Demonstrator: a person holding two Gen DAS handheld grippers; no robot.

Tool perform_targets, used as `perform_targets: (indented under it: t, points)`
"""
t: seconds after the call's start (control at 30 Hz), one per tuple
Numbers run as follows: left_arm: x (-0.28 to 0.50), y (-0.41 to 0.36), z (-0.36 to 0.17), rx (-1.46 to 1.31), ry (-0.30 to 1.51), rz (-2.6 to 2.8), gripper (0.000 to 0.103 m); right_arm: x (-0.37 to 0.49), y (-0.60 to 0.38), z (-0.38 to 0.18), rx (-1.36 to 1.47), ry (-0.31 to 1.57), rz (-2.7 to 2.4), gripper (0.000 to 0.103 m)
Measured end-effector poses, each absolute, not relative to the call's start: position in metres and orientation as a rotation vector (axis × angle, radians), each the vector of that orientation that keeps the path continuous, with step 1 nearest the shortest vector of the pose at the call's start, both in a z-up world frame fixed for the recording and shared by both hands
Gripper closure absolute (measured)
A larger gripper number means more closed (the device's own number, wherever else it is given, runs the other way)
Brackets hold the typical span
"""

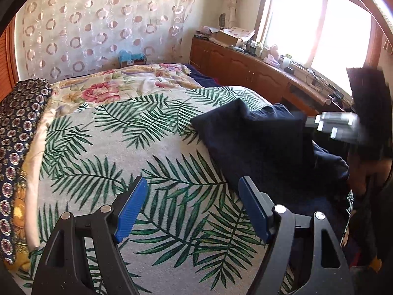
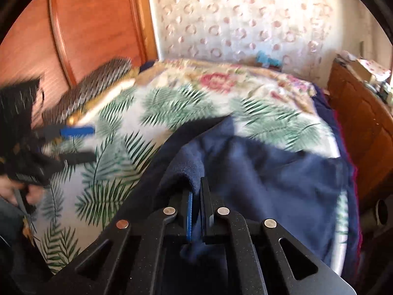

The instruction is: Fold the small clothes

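Note:
A navy blue garment point(image 1: 250, 137) lies rumpled on the right side of a palm-leaf blanket point(image 1: 118, 152) that covers the bed. In the right wrist view my right gripper point(image 2: 196, 186) is shut on a raised fold of the navy garment point(image 2: 270, 172), with cloth bunched over and between the blue pads. The rest of the garment spreads ahead and to the right. My left gripper point(image 1: 192, 182) is open above bare blanket, just left of the garment's near edge, with nothing between its fingers. From the right wrist view the left gripper point(image 2: 81, 145) appears blurred at the left.
A floral quilt point(image 1: 110, 86) lies farther up the bed and a dark patterned pillow point(image 1: 17, 123) along its left side. A wooden cabinet point(image 1: 245, 66) with clutter on top runs under the bright window at the right. A wooden wardrobe point(image 2: 86, 24) stands at the left.

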State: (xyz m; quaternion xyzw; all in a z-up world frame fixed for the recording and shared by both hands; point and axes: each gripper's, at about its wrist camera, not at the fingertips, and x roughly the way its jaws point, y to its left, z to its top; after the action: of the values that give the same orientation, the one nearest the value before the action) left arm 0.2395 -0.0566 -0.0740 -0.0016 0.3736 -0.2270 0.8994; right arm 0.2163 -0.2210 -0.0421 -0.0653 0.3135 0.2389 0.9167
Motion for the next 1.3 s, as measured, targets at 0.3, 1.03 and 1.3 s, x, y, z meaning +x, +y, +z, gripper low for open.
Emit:
perform_targets:
  t: [0.3, 1.03, 1.3]
  points:
    - [0.236, -0.078, -0.080, 0.034, 0.793, -0.500, 0.026, 0.259, -0.312, -0.002, -0.059, 0.592, 0.268, 0.099]
    - [0.228, -0.117, -0.091, 0.096, 0.841, -0.536, 0.026, 0.204, -0.343, -0.026, -0.030, 0.720, 0.276, 0.070]
    - [0.217, -0.130, -0.086, 0.110, 0.824, -0.547, 0.026, 0.149, -0.339, -0.031, -0.081, 0.739, 0.264, 0.068]
